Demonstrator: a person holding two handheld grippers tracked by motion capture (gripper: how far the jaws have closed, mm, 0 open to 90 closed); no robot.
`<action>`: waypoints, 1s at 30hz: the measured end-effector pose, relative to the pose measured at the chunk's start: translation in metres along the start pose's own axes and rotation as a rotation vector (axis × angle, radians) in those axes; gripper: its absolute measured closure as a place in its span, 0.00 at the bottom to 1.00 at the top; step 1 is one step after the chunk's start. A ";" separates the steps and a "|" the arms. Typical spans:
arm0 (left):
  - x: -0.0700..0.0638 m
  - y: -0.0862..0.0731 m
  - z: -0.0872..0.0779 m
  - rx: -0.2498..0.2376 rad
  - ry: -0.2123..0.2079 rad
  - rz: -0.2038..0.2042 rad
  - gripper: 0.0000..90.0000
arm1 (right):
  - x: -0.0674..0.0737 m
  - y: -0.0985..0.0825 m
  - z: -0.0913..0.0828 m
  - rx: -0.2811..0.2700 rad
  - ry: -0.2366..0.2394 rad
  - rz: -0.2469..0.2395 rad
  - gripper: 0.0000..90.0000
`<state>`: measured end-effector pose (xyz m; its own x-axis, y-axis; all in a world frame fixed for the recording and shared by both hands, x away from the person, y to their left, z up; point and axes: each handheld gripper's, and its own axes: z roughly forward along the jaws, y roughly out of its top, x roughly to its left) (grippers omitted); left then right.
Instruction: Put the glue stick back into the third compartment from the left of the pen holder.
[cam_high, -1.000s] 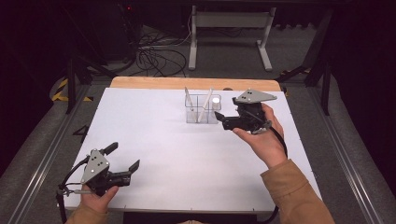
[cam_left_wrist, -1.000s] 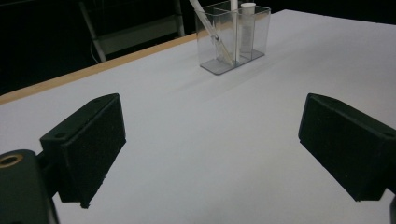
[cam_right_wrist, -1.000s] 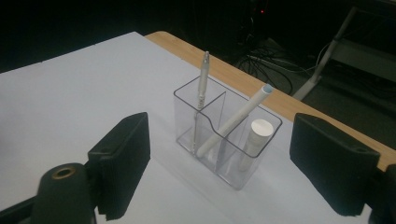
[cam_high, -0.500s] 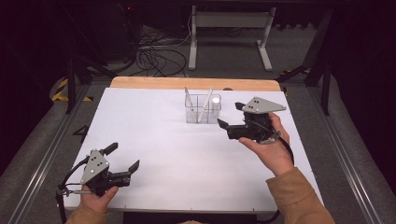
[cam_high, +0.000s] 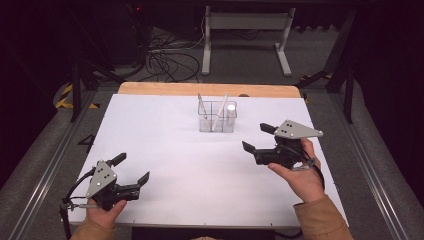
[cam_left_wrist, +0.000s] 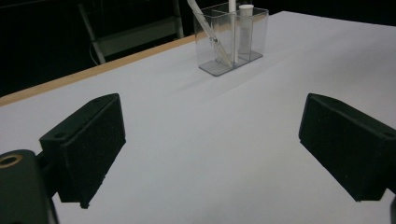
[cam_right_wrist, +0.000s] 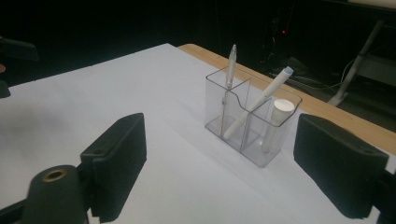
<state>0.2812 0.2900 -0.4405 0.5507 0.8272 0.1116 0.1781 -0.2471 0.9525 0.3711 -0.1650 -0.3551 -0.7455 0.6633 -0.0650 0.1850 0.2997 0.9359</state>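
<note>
1. The clear organizer (cam_high: 217, 117) stands on the white surface (cam_high: 200, 165) toward 12 o'clock, with two pens and a white tube (cam_right_wrist: 275, 123) inside.
2. The right gripper (cam_high: 257, 140) hangs at about 4 o'clock from the organizer, near it but apart, with its jaws spread wide and holding nothing.
3. The left gripper (cam_high: 134, 170) waits low at 7 o'clock, well apart from the organizer, jaws also spread and empty.
4. I judge the right gripper is between moves. For a good pick it should come from above, centre one pen (cam_right_wrist: 259, 102) between the jaws, and close gently so the organizer does not tip.
5. The transparent walls make the compartments hard to separate; what the tube really is, I cannot tell.
</note>
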 end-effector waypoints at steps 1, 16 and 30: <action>0.000 0.000 0.000 0.000 0.000 0.002 0.09 | 0.000 -0.003 -0.001 -0.002 0.001 0.003 0.20; -0.001 0.001 0.000 -0.004 -0.006 0.006 0.09 | 0.007 -0.040 -0.007 -0.006 0.037 -0.060 0.19; -0.004 0.002 -0.002 -0.014 -0.007 0.014 0.09 | 0.008 -0.073 -0.004 -0.003 0.078 0.006 0.19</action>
<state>0.2779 0.2875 -0.4389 0.5590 0.8201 0.1226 0.1592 -0.2513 0.9547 0.3490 -0.1847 -0.4224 -0.7921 0.6096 -0.0323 0.1879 0.2937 0.9372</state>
